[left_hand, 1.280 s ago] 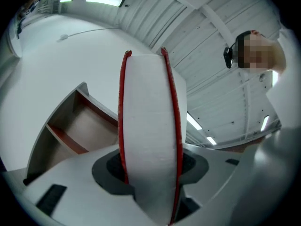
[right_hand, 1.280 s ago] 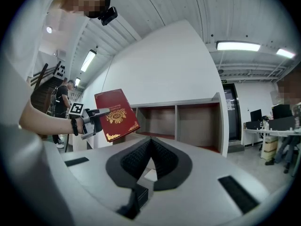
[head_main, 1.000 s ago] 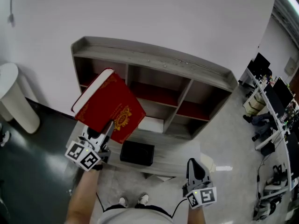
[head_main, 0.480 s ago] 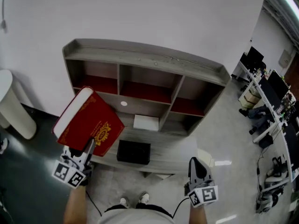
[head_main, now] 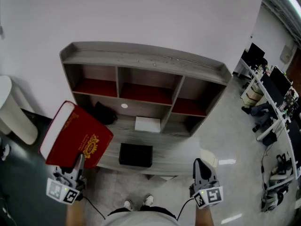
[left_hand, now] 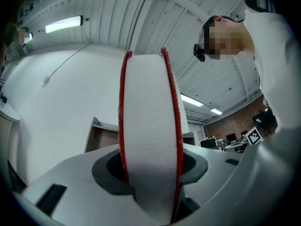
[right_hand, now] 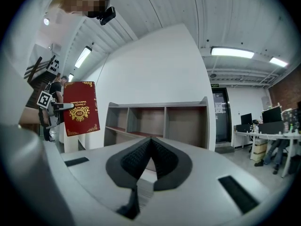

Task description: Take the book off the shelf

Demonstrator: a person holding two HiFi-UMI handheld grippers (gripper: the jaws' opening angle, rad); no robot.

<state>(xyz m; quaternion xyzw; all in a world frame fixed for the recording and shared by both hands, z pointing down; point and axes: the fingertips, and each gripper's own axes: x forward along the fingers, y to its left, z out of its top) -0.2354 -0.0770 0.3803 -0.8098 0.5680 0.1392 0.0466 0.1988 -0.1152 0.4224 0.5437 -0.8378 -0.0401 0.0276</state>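
The red book [head_main: 75, 135] carries a gold crest on its front cover with a short line of gold lettering above it, but the letters are too small to read in either the head view or the right gripper view. The only other print in sight is the black-and-white square markers on the grippers' cubes. The left gripper [head_main: 78, 161] is clamped on the book's lower edge: its own view shows the white page block, edged by the two red covers, wedged upright between the jaws, which stand partly apart on its thickness. The left forearm comes up from the bottom edge of the head view, and the gripper points forward and a little upward. The book is held tilted, cover towards the camera, out in front of the left end of the grey shelf [head_main: 141, 60] and clear of it. The right gripper [head_main: 201, 164] sits low on the right and points level at the shelf. Its ribbed pads [right_hand: 162, 155] meet at the tips with nothing between them.
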